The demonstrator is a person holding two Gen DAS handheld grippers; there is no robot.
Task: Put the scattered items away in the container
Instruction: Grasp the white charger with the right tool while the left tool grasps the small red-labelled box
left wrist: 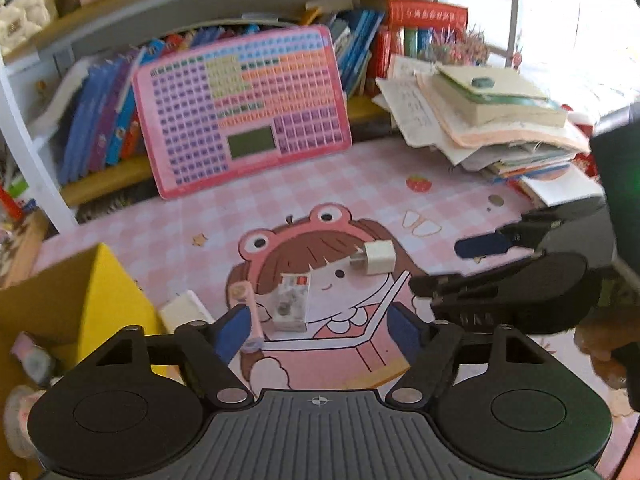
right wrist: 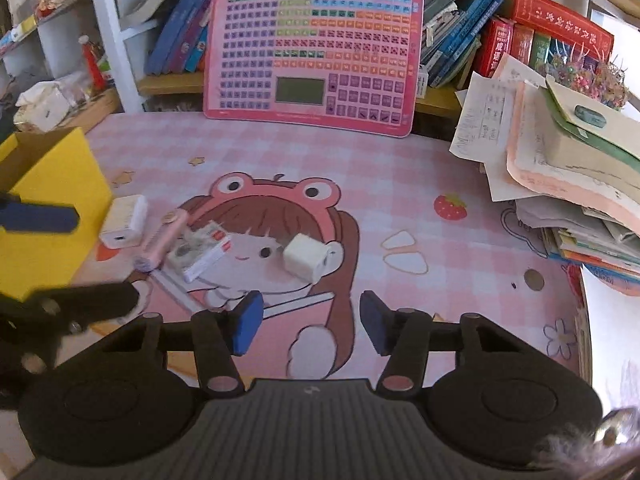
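Observation:
A yellow cardboard box [left wrist: 100, 292] stands at the left of the pink desk mat; it also shows in the right wrist view [right wrist: 52, 200]. Scattered on the mat: a white charger cube [left wrist: 376, 258] [right wrist: 306, 258], a small clear packet [left wrist: 290, 300] [right wrist: 202, 250], a pink pen-like stick [left wrist: 250, 314] [right wrist: 162, 240] and a white power adapter [left wrist: 186, 310] [right wrist: 124, 222]. My left gripper [left wrist: 318, 330] is open and empty, just short of the packet. My right gripper [right wrist: 310, 322] is open and empty, just short of the charger cube.
A pink keypad board [right wrist: 316, 56] leans against shelved books at the back. A messy stack of papers and books [right wrist: 560, 184] fills the right side. A coin [right wrist: 534, 280] lies near it. Small items lie inside the box [left wrist: 32, 360].

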